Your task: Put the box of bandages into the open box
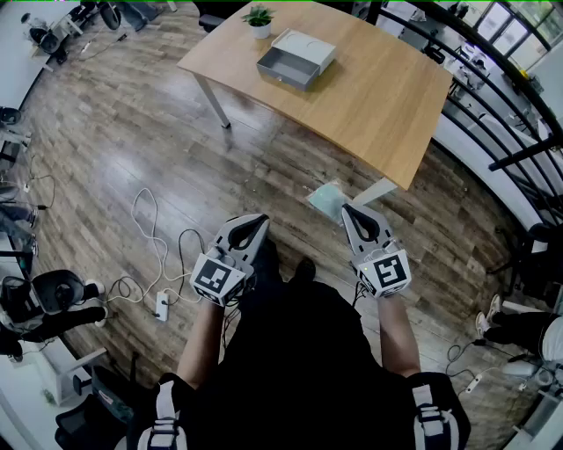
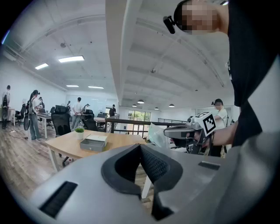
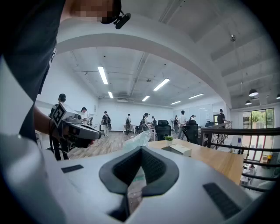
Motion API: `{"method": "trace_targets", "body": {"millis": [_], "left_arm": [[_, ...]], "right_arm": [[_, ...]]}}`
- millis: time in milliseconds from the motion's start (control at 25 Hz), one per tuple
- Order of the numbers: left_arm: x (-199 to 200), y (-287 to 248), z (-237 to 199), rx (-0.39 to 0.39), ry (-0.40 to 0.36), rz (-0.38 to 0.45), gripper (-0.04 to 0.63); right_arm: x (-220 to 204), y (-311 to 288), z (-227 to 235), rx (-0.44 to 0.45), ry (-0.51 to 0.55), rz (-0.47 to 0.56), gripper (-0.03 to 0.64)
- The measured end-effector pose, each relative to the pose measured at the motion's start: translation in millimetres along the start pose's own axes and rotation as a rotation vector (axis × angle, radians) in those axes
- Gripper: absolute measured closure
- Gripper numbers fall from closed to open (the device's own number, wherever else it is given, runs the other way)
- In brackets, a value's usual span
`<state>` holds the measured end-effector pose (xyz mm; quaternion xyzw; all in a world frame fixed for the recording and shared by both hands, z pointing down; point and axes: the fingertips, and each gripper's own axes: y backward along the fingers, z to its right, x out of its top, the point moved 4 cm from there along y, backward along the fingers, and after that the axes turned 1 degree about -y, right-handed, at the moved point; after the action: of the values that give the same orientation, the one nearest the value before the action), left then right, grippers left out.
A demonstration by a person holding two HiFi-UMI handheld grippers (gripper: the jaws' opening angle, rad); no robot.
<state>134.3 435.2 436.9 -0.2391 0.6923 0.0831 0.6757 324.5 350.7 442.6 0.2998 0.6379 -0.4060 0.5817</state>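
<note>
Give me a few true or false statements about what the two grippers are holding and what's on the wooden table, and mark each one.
1. The right gripper is shut on the box of bandages. True.
2. The left gripper holds the potted plant. False: its jaws are together with nothing between them, and the plant stands on the table.
3. The open grey box sits on the table beside the potted plant. True.
4. The box of bandages lies inside the open box. False: it is held above the floor near the table's corner, apart from the open box.
</note>
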Motion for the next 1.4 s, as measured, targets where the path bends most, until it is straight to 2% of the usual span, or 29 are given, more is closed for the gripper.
{"method": "trace_targets", "body": {"millis": [280,440,1400], "left_arm": [[-3.8,8.4,-4.0,0.008,-0.024,-0.027,0.573],[-4.4,15.4,-16.7,0.016,0.006,-0.022,0.574],[16.5,-39.5,-151.8,-0.076,0.006,-0.036,0.573]], "right_arm": [[1.1,-14.5,-2.1,0.008,-0.004,0.000,0.594],[3.6,-27.2,-9.3,0.026,0.014,-0.019,0.594],[32.3,-158.8,14.6,0.000,-0.033,-0.015,0.594]]}}
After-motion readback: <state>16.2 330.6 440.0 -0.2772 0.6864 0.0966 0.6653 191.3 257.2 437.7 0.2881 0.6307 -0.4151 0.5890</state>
